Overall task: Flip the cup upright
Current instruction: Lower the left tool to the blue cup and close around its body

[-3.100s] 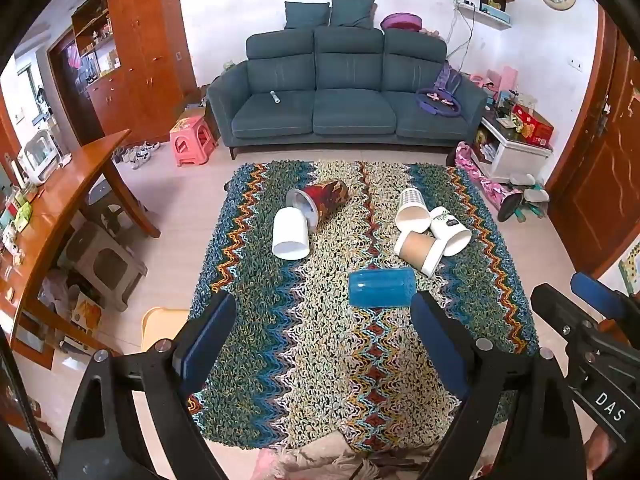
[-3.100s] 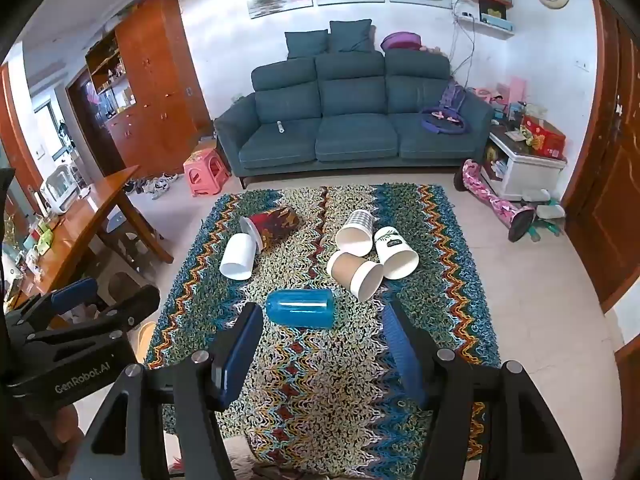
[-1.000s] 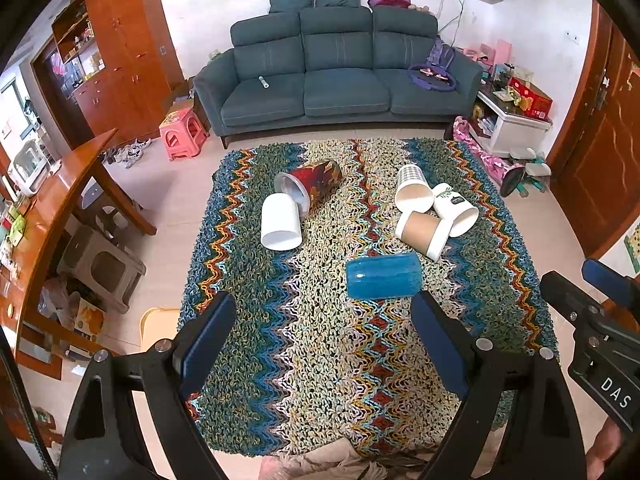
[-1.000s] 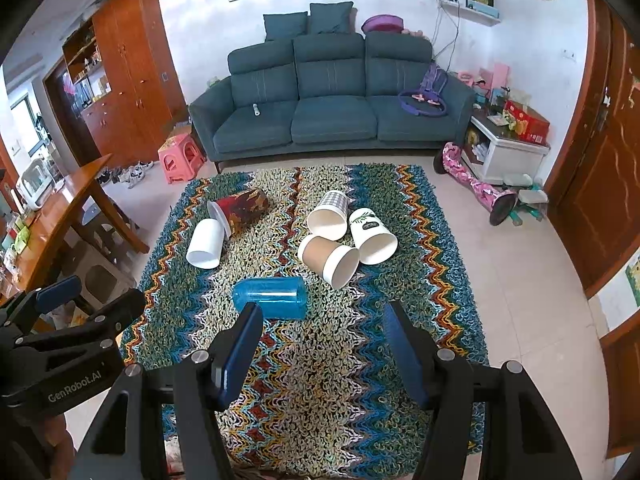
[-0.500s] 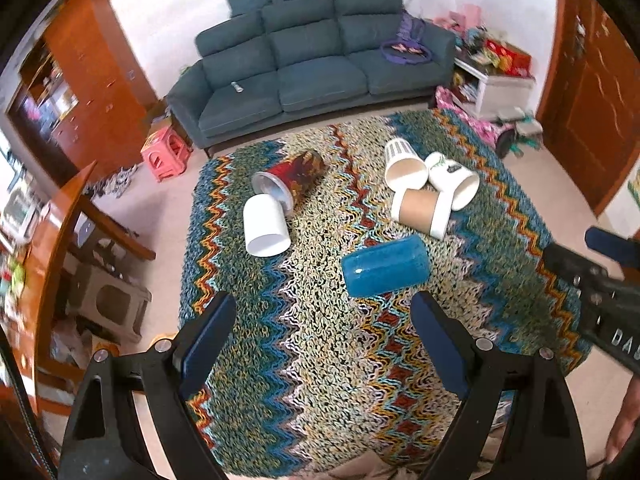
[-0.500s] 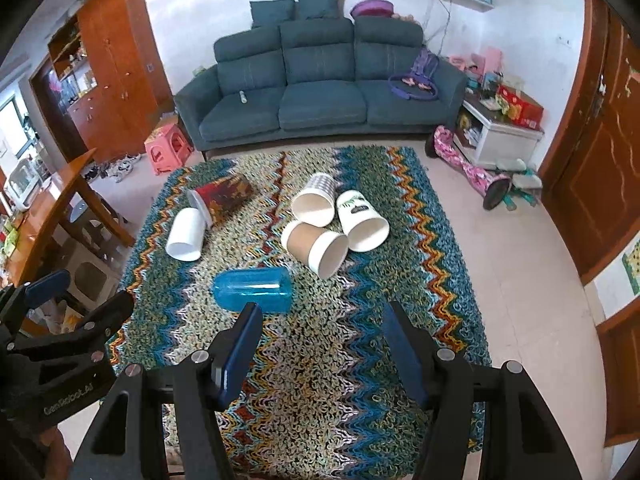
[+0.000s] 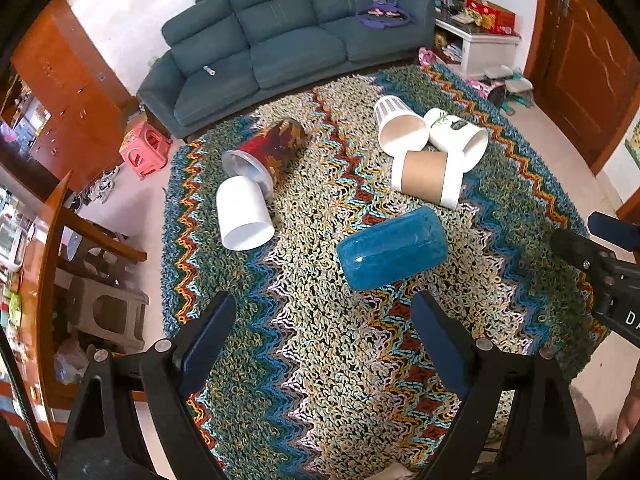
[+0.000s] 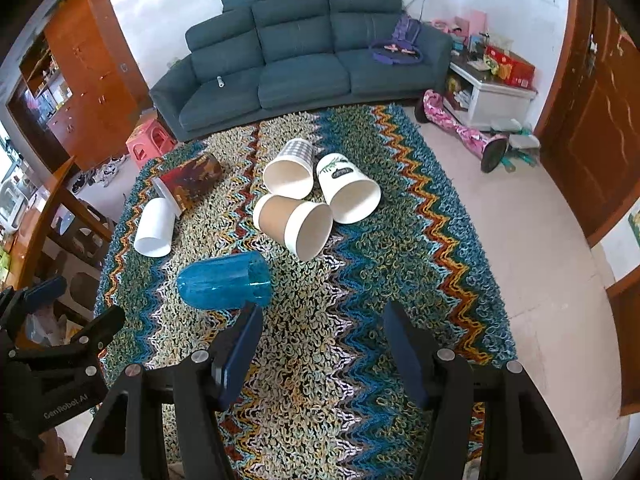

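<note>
We see our left hand-held gripper as a black angular plastic frame with two dark blue flat pads and round silver screws at the finger joints. Our right hand-held gripper is built the same way: black arms, blue pads, silver screws. White lettering "GenRobot.AI" marks the left unit's black side, and "DA" shows on the right unit. Bare skin shows at the left view's lower right edge.

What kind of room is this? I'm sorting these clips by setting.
Most likely a home living room: a dark teal sofa stands against the far wall, a shaggy zigzag rug covers the tiled floor, and wooden cabinets line the left side. Six cups lie tipped on the rug.
</note>
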Tool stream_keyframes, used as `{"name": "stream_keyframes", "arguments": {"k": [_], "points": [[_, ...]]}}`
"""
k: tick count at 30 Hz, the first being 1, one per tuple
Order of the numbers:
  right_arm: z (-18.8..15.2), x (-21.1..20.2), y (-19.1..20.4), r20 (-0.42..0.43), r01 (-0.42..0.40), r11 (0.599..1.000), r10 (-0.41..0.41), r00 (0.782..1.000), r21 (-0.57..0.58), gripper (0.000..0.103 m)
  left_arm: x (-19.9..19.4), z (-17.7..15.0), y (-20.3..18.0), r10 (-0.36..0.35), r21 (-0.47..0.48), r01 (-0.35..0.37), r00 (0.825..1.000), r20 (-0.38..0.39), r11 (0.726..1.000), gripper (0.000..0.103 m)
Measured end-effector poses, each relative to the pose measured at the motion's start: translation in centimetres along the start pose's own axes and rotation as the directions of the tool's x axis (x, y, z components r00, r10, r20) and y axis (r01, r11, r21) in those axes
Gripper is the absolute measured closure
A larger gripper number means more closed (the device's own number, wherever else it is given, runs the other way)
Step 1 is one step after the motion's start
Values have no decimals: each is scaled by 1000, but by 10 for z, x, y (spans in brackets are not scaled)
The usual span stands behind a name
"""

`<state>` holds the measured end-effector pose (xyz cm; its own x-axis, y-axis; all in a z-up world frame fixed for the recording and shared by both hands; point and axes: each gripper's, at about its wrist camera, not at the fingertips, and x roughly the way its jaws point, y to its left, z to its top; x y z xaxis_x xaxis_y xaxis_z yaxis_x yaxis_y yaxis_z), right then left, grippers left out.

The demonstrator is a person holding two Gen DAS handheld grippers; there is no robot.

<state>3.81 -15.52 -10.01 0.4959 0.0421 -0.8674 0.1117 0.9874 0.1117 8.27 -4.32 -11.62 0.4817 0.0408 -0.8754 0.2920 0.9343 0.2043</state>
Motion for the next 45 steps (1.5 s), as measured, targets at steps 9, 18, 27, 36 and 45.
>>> {"name": "stream_keyframes", "arguments": {"k": [9,18,27,36,45], "points": [[-6,27,0,-26,-7,1000,7,1000,12,40,31,6,-13,-13,86,19,997,-70,996,12],[-13,52,-1,-83,-21,999,23,996,24,40,62,18,-38,-15,262,46,993,-121,964,12],[-12,66,-10,-111,-40,998,46,993,50,40,89,25,-65,22,419,51,985,-168,906,12],[-15,83,-16,-147,-71,995,81,986,75,40,112,28,-82,62,541,50,980,-187,839,12],[-17,101,-21,-164,-90,991,105,981,102,40,133,29,-85,37,554,102,971,-234,826,13]]}}
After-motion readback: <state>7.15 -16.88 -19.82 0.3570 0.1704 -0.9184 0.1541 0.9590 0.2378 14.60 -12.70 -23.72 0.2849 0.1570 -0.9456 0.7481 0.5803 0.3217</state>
